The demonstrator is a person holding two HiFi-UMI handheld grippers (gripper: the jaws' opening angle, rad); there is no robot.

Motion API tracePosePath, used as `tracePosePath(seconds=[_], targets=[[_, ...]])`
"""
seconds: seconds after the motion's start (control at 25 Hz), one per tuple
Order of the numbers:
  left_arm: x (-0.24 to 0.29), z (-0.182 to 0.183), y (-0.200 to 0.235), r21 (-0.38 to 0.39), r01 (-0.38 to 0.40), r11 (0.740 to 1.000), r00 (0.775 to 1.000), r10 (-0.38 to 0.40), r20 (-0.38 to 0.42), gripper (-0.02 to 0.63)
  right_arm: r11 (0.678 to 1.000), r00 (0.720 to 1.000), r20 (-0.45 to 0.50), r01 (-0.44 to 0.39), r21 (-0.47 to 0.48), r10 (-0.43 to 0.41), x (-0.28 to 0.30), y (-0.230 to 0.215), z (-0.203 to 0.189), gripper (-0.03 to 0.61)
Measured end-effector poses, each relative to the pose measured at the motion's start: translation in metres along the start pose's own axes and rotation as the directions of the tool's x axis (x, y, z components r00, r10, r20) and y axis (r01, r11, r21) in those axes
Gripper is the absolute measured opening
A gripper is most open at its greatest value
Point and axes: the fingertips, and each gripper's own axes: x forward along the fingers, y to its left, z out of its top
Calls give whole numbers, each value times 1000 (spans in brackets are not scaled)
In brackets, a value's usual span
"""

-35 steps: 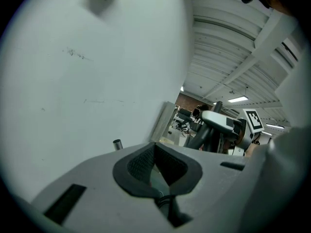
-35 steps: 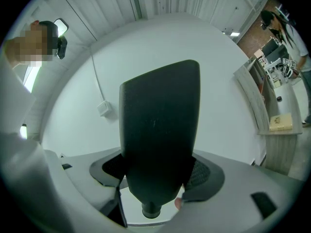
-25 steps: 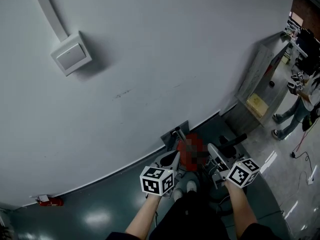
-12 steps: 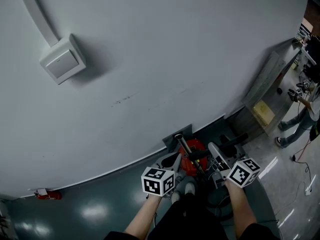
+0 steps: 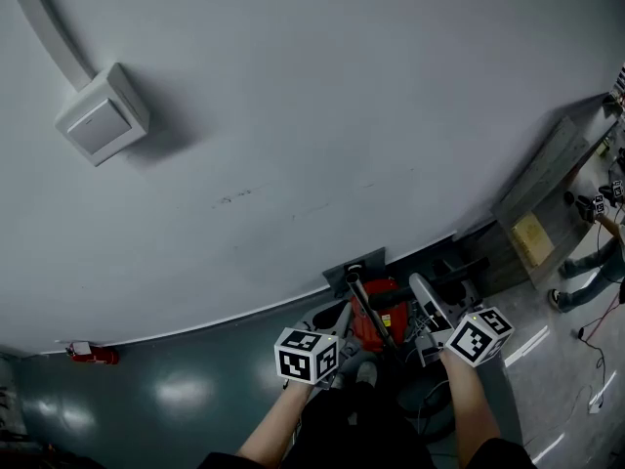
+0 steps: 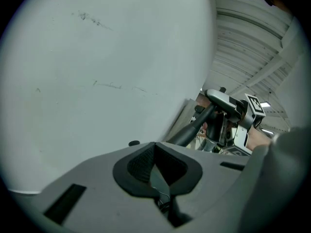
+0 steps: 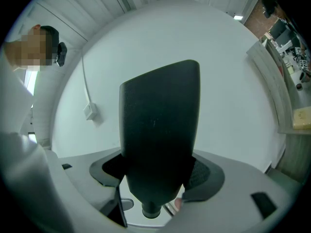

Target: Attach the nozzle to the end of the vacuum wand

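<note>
R gripper [image 7: 158, 174], forearm fwd, clamps black nozzle [image 7: 158, 125]; L gripper [image 6: 155, 166] alongside, jaws pressed together.

We see a black nozzle [image 7: 158, 130] in the right hand-held gripper [image 7: 158, 183], which is grey with black pads [image 7: 206, 171]. The left hand-held gripper [image 6: 155, 152] is grey and black too. Their cubes [image 5: 307, 354] show black and white squares. The vacuum [image 5: 379, 322] is red, the wall [image 5: 293, 115] white, the floor [image 5: 146, 404] dark green.
</note>
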Motion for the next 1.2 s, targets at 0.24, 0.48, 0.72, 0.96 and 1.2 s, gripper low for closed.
tracePosePath(seconds=[0.24, 0.48, 0.72, 0.96, 1.2], targets=[[12, -13, 13, -25, -30, 999, 1000, 30, -5, 5, 1000, 1000, -1, -19, 19, 19, 16, -15, 0, 341], [21, -17, 21, -35, -18, 999, 1000, 18, 15, 5, 999, 1000, 13, -14, 38, 14, 25, -27, 0, 341], [36, -29, 34, -61, -36, 998, 999, 37, 11, 5, 999, 1000, 2, -20, 32, 20, 40, -29, 0, 341], [52, -46, 49, -111, -44, 993, 999, 46, 19, 8, 999, 999, -19, -35, 10, 35, 56, -26, -6, 341], [75, -63, 56, -151, -5, 989, 1000, 7, 9, 88, 998, 998, -36, -52, -22, 51, 68, -19, -7, 341]])
